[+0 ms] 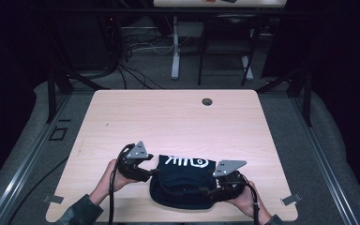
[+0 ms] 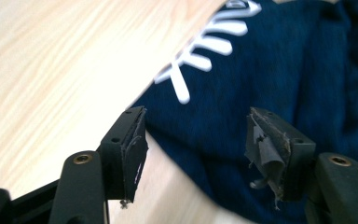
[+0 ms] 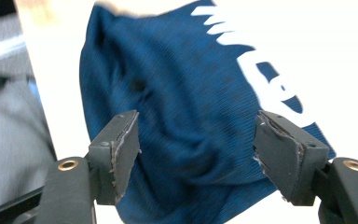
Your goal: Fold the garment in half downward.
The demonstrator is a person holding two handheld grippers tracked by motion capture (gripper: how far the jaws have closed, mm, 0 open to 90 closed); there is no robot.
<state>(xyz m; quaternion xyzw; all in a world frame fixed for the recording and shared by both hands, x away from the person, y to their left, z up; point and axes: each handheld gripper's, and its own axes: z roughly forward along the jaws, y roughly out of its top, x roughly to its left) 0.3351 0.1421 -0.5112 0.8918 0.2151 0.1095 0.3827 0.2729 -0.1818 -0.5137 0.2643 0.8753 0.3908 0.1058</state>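
Jaws wide apart on my left gripper (image 1: 153, 171), gripping nothing, at left edge of dark blue garment (image 1: 183, 180). Garment lies on table (image 1: 178, 117), near edge. My right gripper (image 1: 205, 190) likewise gapes, empty, over garment's right side.

I see a dark navy garment (image 1: 183, 180) with white lettering lying bunched and rumpled on the desk (image 1: 168, 117), close to its near edge, print facing up
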